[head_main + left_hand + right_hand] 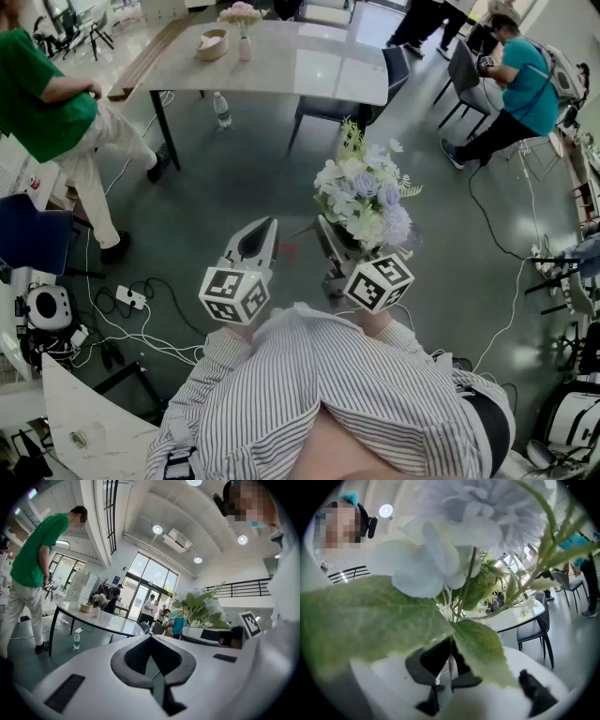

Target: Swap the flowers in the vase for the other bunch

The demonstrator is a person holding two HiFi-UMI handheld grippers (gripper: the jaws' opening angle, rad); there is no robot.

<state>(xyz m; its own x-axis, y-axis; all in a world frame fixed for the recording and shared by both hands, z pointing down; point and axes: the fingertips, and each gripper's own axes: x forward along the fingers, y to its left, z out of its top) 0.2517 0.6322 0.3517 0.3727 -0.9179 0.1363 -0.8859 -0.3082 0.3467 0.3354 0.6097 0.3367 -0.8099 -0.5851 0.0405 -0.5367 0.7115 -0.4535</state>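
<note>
My right gripper is shut on the stems of a bunch of white and lavender flowers, which stands upright above it. In the right gripper view the thin stems run down between the closed jaws, and leaves and blooms fill most of the picture. My left gripper is beside it, shut with nothing in it; its jaws meet in the left gripper view. Far ahead, a white vase with pink flowers stands on a grey table. This vase is also small in the left gripper view.
A tan bowl sits beside the vase. A person in green stands at the left, another in teal sits at the far right. A dark chair and a water bottle stand by the table. Cables lie on the floor.
</note>
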